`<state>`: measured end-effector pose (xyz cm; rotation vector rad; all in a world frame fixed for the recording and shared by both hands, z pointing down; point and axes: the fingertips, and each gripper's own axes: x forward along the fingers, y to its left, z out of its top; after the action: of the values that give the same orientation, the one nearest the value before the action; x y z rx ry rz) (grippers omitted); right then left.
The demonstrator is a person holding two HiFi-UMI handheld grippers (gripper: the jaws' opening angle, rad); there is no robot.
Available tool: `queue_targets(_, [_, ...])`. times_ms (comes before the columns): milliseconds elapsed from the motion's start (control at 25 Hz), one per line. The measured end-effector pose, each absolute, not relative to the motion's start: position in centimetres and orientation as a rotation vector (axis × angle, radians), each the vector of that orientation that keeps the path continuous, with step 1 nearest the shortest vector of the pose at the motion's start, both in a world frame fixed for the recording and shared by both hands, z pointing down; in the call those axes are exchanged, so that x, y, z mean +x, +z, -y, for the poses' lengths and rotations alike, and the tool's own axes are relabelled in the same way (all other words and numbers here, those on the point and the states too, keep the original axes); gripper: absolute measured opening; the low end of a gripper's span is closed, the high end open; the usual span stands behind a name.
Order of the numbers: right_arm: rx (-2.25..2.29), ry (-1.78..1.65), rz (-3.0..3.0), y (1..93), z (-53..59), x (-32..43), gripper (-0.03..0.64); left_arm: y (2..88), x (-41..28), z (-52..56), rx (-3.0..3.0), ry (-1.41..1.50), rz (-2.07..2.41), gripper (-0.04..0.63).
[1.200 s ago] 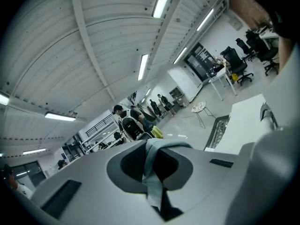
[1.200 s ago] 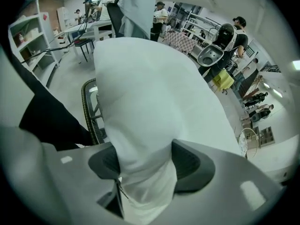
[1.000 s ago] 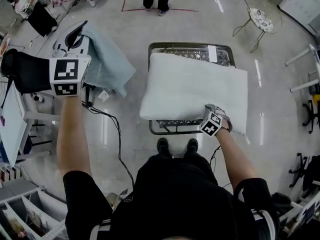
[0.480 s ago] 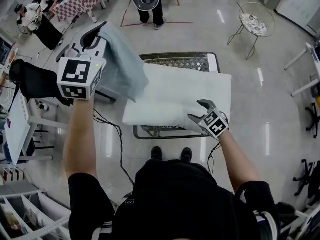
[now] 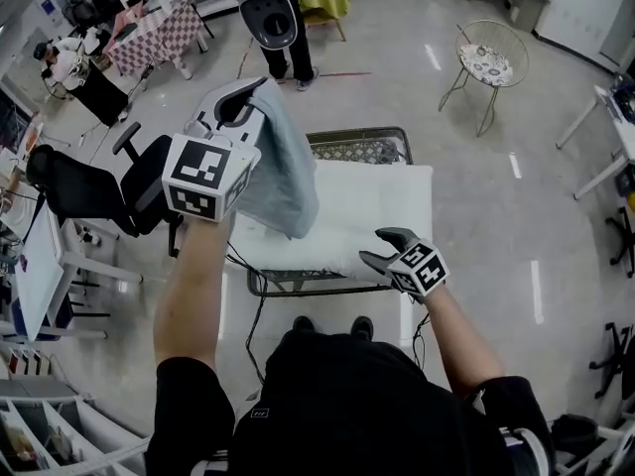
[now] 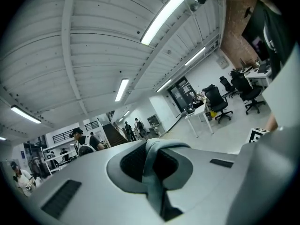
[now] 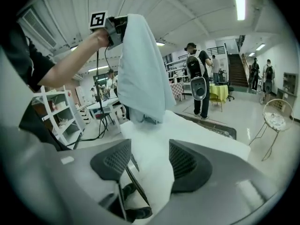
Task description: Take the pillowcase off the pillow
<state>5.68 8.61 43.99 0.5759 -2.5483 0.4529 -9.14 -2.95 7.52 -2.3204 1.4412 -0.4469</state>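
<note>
At the far left a black office chair (image 5: pixel 94 181) stands on the shiny floor. Beside it, the left gripper (image 5: pixel 246 95) is held high and is clamped shut on a fold of the pale blue pillowcase (image 5: pixel 283 172), which hangs from it in a long drape. The drape's lower end comes down onto the left part of the white pillow (image 5: pixel 372 211). The pillow lies flat across a wire cart (image 5: pixel 362 147), its cover-free white surface showing over the middle and right. At the pillow's near edge the right gripper (image 5: pixel 374 245) points slightly down with its jaws apart. They have just been closing, and the pillow shows in the gap between them without the pads pressing on it. Farther right stands a round wire chair (image 5: pixel 488 56).
</note>
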Motion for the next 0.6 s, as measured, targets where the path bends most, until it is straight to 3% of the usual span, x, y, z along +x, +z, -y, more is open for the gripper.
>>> queue_targets(600, [0.906,0.587,2.674,35.7,-4.2,8.6,0.258,18.1,-3.8,4.8,-2.639,-0.372,-1.369,0.011])
